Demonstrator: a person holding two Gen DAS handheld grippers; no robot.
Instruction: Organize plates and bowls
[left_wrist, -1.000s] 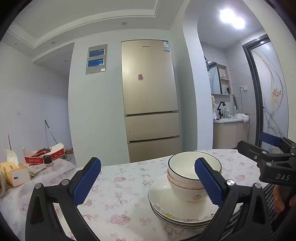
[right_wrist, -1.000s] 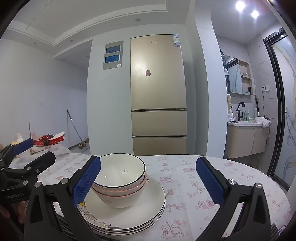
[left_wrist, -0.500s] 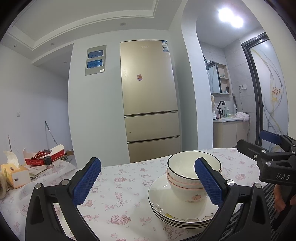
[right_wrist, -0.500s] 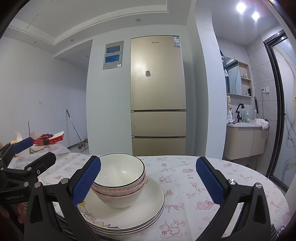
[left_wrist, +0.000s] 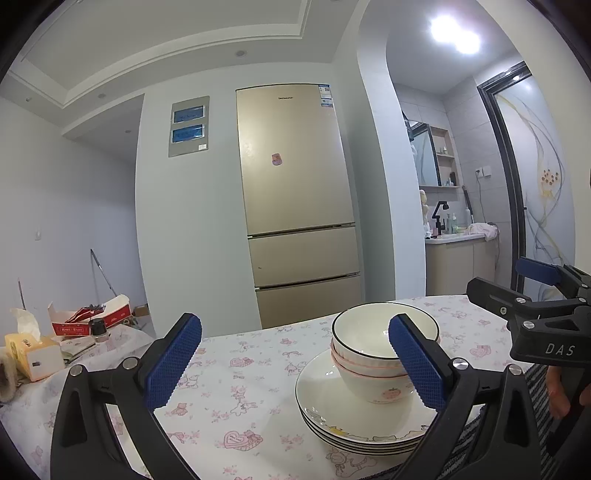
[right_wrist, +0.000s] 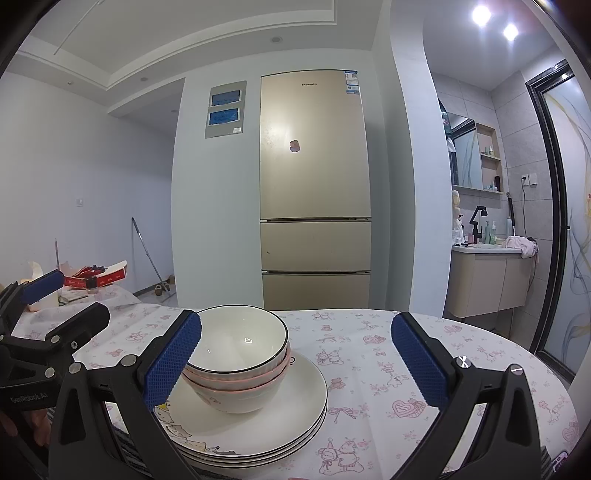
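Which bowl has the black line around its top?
The top bowl of the stack. Its rim has a thin black line, while the bowls nested under it have pink rims. The whole stack sits on the pile of plates.

My left gripper (left_wrist: 295, 363) is spread wide, holding nothing. Nested bowls (left_wrist: 376, 354) sit on stacked plates (left_wrist: 332, 406) at 4 o'clock. My right gripper (left_wrist: 532, 291) is at 3 o'clock. Tissue box (left_wrist: 33, 354) at 9 o'clock.

white bowls (right_wrist: 236, 343) (black rims), pink-printed tablecloth (right_wrist: 388, 369), gold fridge (right_wrist: 314, 184).
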